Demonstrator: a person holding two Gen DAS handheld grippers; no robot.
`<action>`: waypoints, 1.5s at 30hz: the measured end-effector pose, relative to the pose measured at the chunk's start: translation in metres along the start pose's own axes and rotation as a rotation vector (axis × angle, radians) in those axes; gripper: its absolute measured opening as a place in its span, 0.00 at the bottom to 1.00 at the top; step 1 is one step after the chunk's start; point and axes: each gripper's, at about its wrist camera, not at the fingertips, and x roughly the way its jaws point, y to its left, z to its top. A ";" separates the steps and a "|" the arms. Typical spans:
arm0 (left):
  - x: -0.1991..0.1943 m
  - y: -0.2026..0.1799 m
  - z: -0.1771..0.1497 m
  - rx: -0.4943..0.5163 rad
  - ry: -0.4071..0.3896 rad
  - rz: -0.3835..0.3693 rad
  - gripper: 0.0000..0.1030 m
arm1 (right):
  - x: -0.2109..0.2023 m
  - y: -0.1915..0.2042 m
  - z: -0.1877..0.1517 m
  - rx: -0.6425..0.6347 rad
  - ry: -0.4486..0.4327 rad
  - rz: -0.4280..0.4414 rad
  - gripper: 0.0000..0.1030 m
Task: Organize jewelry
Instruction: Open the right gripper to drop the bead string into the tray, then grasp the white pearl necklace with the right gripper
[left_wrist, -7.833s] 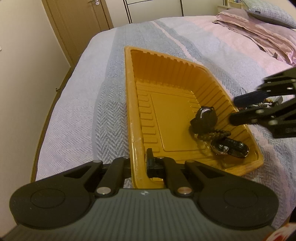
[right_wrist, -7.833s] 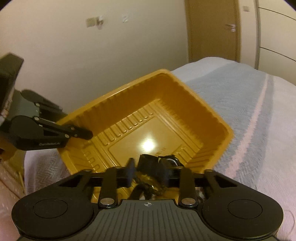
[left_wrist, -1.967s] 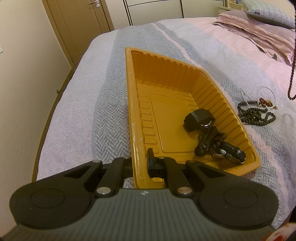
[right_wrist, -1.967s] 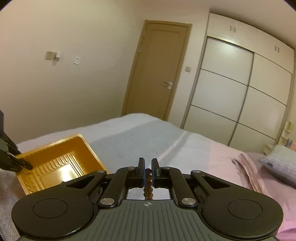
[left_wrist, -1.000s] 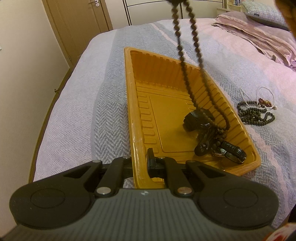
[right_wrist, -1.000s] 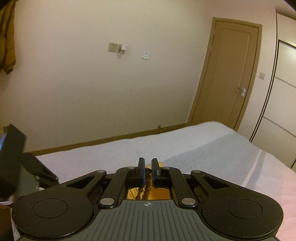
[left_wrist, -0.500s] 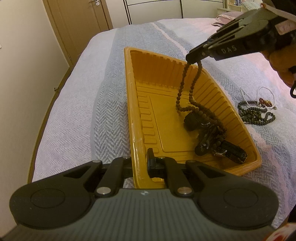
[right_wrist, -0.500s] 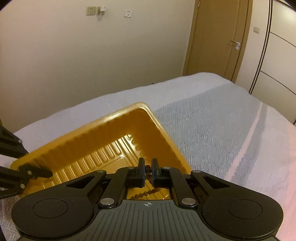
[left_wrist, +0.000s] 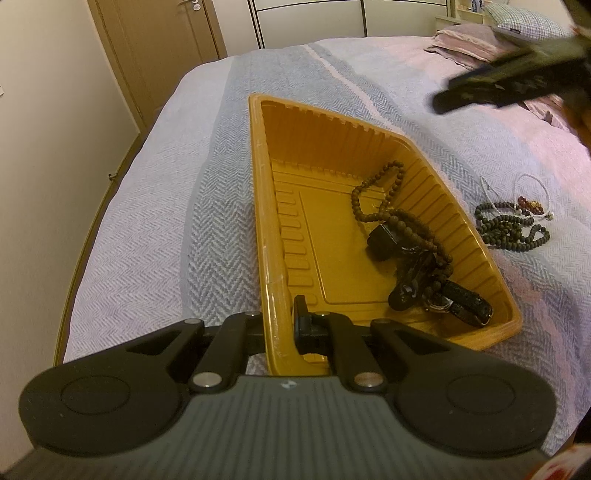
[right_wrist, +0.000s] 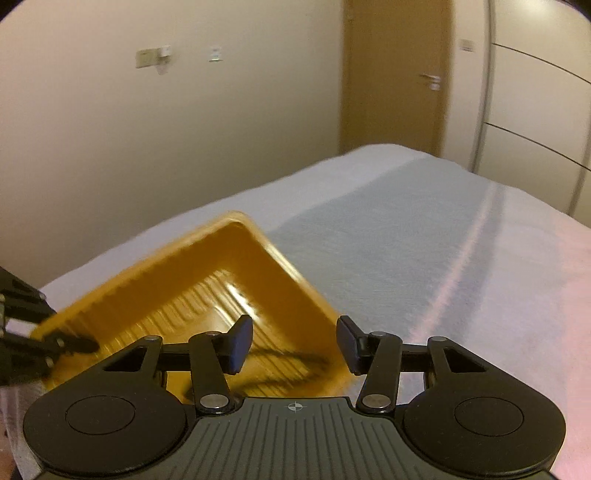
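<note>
Nearest the left wrist camera, the left claw (left_wrist: 279, 328) was clenched on the near rim of the orange plastic tray (left_wrist: 264, 206), one finger outside the wall and one inside. The tray lay on the bed (left_wrist: 155, 221), on a grey herringbone bedspread. Inside the tray, toward its near right corner, sat a black wristwatch (left_wrist: 458, 304) and another dark strap piece, with a brown bead necklace (left_wrist: 384, 206) draped over them and trailing up the right wall. Just beyond the tray's right side, on the bedspread, lay a coil of dark beads (left_wrist: 511, 230), and next to it a thin white cord bracelet with red beads (left_wrist: 530, 201). Farther up and to the right, the right claw (right_wrist: 293, 341) hung above the bed, blurred; its jaws were opening, with nothing between them. In the right wrist view the tray lay below its fingers. At the far end stood pillows (left_wrist: 517, 26), a wooden door (left_wrist: 159, 44) and white wardrobe doors (left_wrist: 314, 22).
</note>
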 end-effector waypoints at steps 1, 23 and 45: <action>0.000 0.000 0.000 -0.001 0.000 0.000 0.05 | -0.007 -0.006 -0.008 0.019 0.000 -0.019 0.49; 0.003 -0.001 0.000 -0.001 0.012 0.007 0.05 | -0.094 -0.079 -0.180 0.302 0.147 -0.352 0.49; 0.002 -0.003 0.001 -0.001 0.017 0.012 0.05 | -0.046 -0.068 -0.196 -0.168 0.280 -0.290 0.22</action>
